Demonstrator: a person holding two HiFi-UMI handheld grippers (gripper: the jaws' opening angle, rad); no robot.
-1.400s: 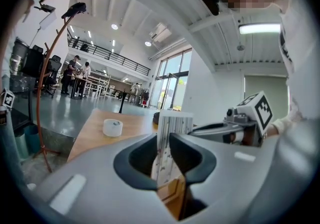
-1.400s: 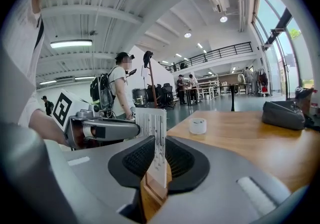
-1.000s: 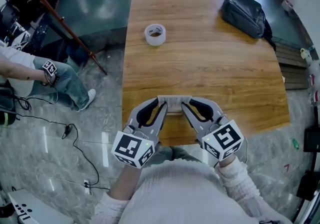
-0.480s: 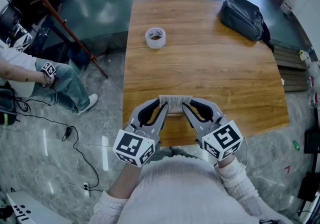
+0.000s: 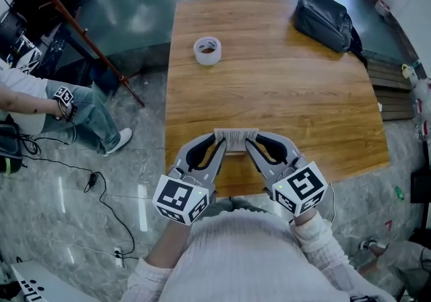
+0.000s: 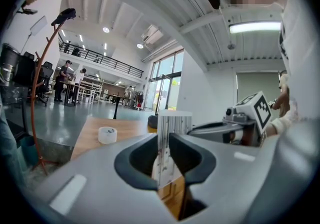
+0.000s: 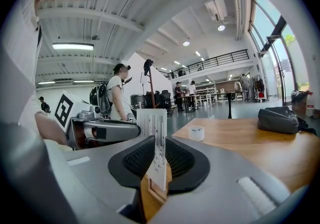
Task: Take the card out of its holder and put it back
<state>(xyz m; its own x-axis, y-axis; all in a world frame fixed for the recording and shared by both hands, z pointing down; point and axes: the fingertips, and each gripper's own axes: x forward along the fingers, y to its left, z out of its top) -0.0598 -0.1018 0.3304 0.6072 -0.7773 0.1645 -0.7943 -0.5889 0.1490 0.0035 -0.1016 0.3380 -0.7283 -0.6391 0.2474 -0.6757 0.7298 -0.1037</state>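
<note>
The pale, line-printed card [image 5: 236,137] stands upright, left gripper [image 5: 219,142] and right gripper [image 5: 251,142] each clamping an end. Only the gripper views show its tall face.

A large open lab or workshop hall: a railed mezzanine [image 7: 220,60] runs under a high beamed ceiling [image 7: 150,23], and tall windows [image 6: 167,84] light the polished floor [image 5: 135,14]. People [image 7: 192,89] stand at distant work tables [image 7: 207,97], and cables [image 5: 101,189] trail across the floor
</note>
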